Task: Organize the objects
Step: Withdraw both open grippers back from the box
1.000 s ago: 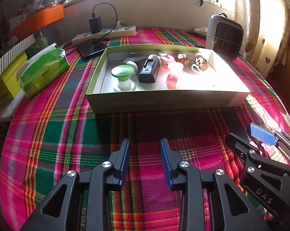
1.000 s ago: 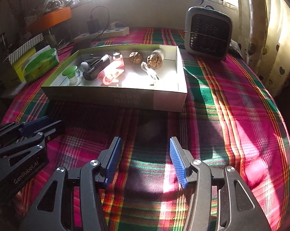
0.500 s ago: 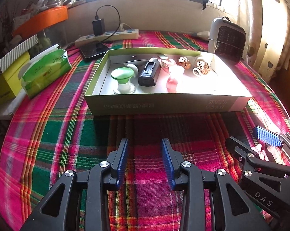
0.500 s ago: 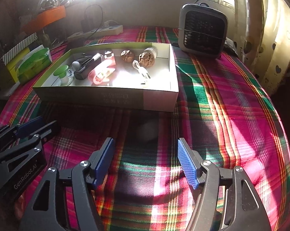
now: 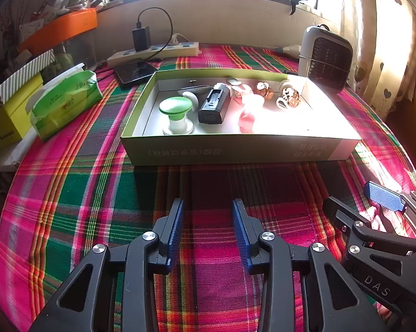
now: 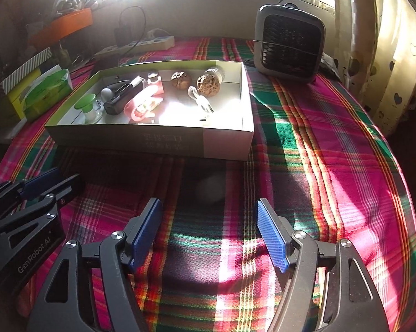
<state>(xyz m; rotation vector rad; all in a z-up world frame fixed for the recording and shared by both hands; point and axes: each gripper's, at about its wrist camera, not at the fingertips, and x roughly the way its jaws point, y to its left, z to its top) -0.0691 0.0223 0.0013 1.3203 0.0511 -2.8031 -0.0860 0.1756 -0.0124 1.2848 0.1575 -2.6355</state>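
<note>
A shallow green-and-white cardboard box [image 5: 235, 149] sits on the plaid tablecloth ahead of both grippers. Inside lie a green-topped white stand [image 5: 176, 110], a black device [image 5: 213, 105], a pink item [image 5: 248, 113], a brown walnut-like ball [image 5: 264, 90] and a speckled shell [image 5: 289, 98]. My left gripper [image 5: 208, 207] hovers open over bare cloth short of the box. My right gripper [image 6: 208, 207] hangs beside it on the right. Its jaws are opening, with nothing between them. A small white fork [image 6: 201, 101] lies in the box [image 6: 125, 138].
A green tissue pack [image 5: 64, 102] and a yellow carton [image 5: 8, 116] stand at the left. A power strip [image 5: 152, 52] and a black slab [image 5: 136, 70] lie behind the box. A grey fan heater [image 6: 289, 41] stands at the back right, near curtains.
Both grippers' jaws have spread wider, the right ones much more. Neither hand has shifted noticeably, and the box contents are unchanged.
</note>
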